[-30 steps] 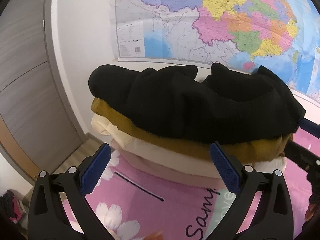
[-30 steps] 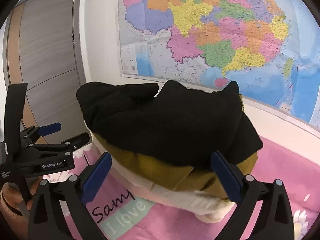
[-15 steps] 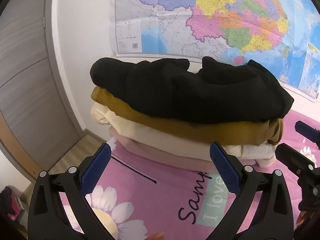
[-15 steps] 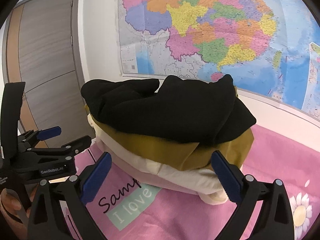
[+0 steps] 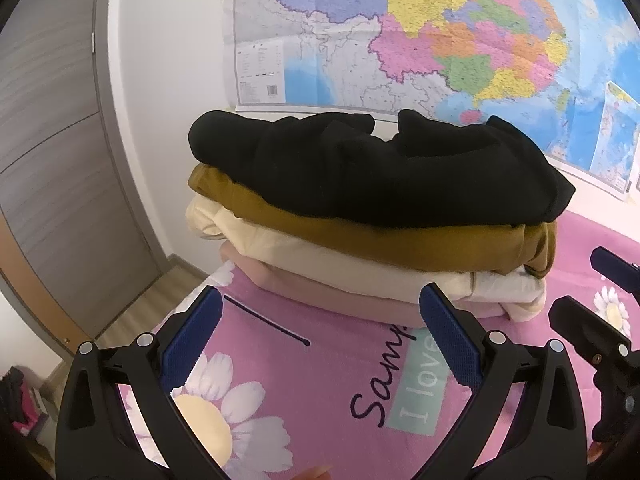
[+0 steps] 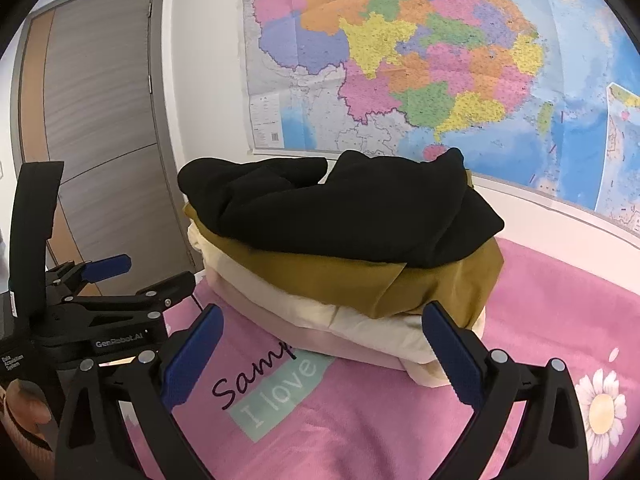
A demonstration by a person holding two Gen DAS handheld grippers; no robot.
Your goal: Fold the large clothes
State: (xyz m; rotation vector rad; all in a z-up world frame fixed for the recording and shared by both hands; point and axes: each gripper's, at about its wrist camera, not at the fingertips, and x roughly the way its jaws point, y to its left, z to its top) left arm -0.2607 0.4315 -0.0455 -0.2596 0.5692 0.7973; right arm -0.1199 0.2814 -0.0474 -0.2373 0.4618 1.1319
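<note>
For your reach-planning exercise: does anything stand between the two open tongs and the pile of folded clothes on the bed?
Nothing visible does. Only bare pink bedsheet lies between the left tongs, the right tongs and the pile, topped by the black garment.

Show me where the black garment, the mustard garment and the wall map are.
black garment (image 5: 380, 176), left wrist view, top surface
mustard garment (image 6: 440, 280), right wrist view, front fold
wall map (image 6: 400, 60), right wrist view, coloured middle

Clothes stack (image 5: 360, 240) on bedspread (image 5: 320, 400), map (image 5: 440, 40) behind, door (image 6: 100, 100) left
</note>
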